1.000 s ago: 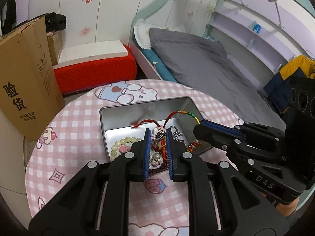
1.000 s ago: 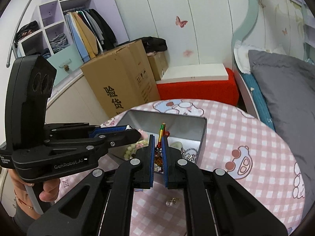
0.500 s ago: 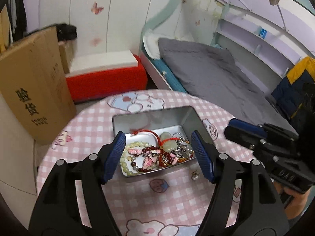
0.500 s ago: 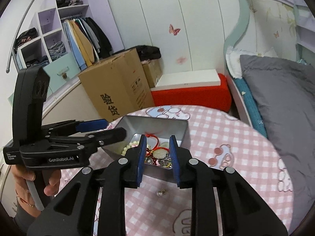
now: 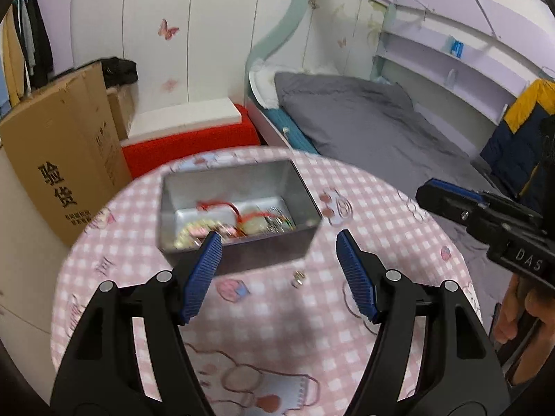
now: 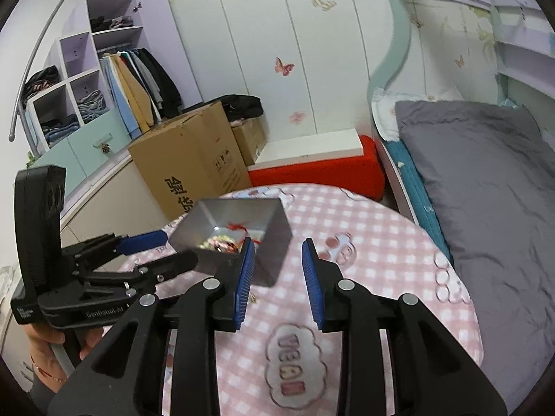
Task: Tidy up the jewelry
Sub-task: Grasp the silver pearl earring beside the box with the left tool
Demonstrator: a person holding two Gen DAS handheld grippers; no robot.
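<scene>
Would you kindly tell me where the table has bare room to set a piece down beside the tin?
The table is bare right of the tin, toward the bed, and along the near edge. It is crowded at the tin's near side: a small charm lies there, and the open left tool and open right tool hover there.

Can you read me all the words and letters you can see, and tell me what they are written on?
"验货" on the side of the cardboard box; the small print under it is too blurred to read.
"DAS" on the right gripper.
"GenRobot.AI" on the left gripper; its small white side label is too small to read.
"YEA!" in a cloud drawn on the pink checked tablecloth.
</scene>
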